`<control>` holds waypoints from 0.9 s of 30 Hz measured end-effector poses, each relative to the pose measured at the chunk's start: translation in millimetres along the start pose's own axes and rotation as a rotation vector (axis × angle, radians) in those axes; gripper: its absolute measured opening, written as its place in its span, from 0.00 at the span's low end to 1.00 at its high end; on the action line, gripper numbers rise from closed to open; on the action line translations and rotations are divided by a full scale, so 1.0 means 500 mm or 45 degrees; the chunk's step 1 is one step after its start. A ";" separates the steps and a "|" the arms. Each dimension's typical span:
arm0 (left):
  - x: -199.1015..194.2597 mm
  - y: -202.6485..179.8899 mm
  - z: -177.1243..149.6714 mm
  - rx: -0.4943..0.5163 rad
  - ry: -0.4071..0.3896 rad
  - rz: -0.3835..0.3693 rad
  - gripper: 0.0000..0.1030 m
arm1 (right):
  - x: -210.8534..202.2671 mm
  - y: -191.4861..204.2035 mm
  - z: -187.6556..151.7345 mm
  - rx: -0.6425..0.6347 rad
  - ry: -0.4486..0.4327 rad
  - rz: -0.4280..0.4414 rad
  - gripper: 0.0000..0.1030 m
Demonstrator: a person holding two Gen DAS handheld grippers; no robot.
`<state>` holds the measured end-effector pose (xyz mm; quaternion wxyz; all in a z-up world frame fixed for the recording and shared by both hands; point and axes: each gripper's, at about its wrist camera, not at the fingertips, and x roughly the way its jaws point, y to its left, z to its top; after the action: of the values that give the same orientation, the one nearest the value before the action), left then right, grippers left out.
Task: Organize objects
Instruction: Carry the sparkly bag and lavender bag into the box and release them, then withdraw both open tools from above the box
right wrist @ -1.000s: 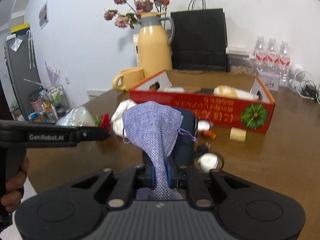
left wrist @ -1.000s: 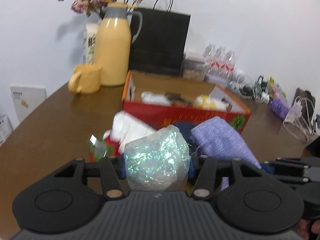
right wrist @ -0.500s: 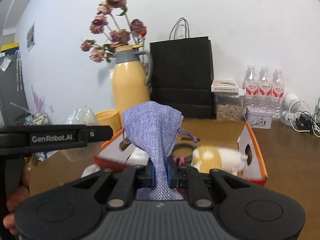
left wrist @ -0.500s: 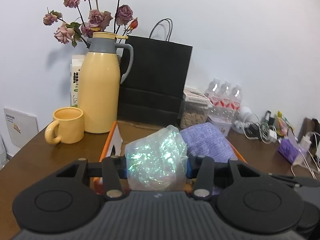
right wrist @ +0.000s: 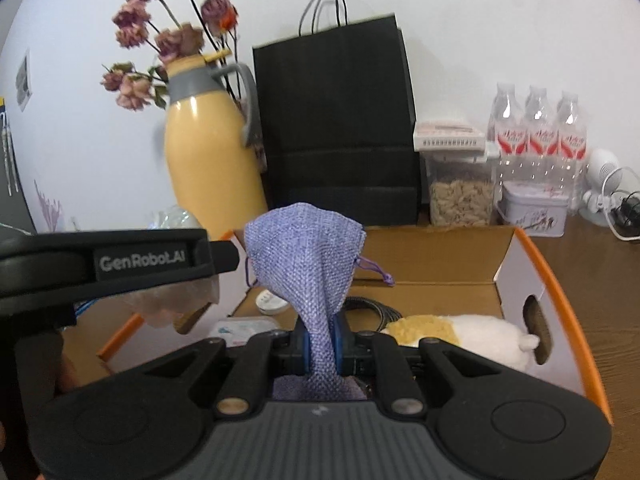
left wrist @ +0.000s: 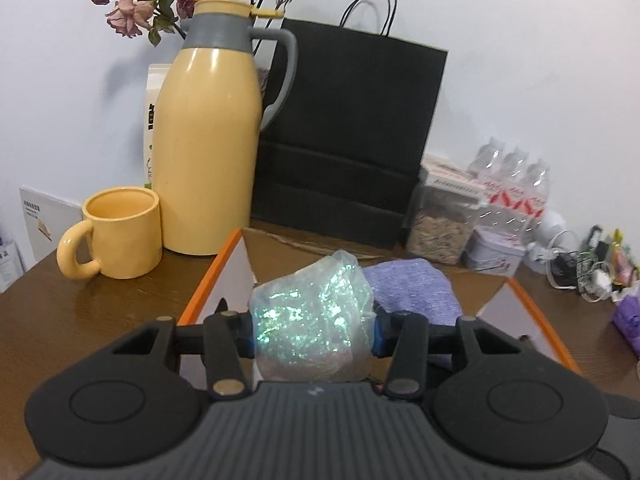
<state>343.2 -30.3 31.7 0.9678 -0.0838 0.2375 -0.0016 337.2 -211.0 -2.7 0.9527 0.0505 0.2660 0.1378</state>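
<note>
Left wrist view: left gripper (left wrist: 314, 330) clamped on a clear bag of iridescent glitter (left wrist: 312, 320), jaws having closed a little further on it, held above the near left end of the orange-edged cardboard box (left wrist: 212, 284). Just to its right, a lavender drawstring pouch (left wrist: 416, 292). Beyond the box's left end, on the brown table (left wrist: 100, 320), a yellow mug (left wrist: 120, 232) beside a yellow thermos jug (left wrist: 208, 148) with grey collar; dried roses (left wrist: 132, 12) behind it. Black paper bag (left wrist: 352, 136) at the far edge. Bottle labels blurred, unreadable.

Right wrist view: right gripper (right wrist: 320, 344) pinched tight on the pouch's (right wrist: 308, 264) narrow lower part, over the box's (right wrist: 560, 300) open inside. In the box, a white-and-yellow plush toy (right wrist: 460, 336) at the right end. "GenRobot.AI" readable in pale letters on the left gripper's (right wrist: 120, 264) black side. Red-labelled water bottles (right wrist: 536, 136) by the wall, print unreadable.
</note>
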 end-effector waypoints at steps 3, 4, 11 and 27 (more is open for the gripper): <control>0.012 0.003 -0.011 0.020 0.020 0.002 0.50 | 0.020 -0.010 -0.007 0.007 0.023 0.007 0.15; 0.014 0.004 -0.012 0.020 0.023 0.001 0.51 | 0.025 -0.013 -0.008 0.011 0.035 0.005 0.20; -0.018 0.003 -0.016 0.027 -0.073 -0.005 0.92 | 0.024 -0.014 -0.011 -0.022 0.048 -0.019 0.56; -0.080 -0.001 0.000 0.009 -0.111 -0.040 1.00 | -0.040 0.008 -0.011 -0.108 -0.023 -0.063 0.98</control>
<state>308.0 -28.8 50.2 0.9773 -0.0841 0.1939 -0.0139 316.9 -213.1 3.3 0.9595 0.0046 0.2525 0.1249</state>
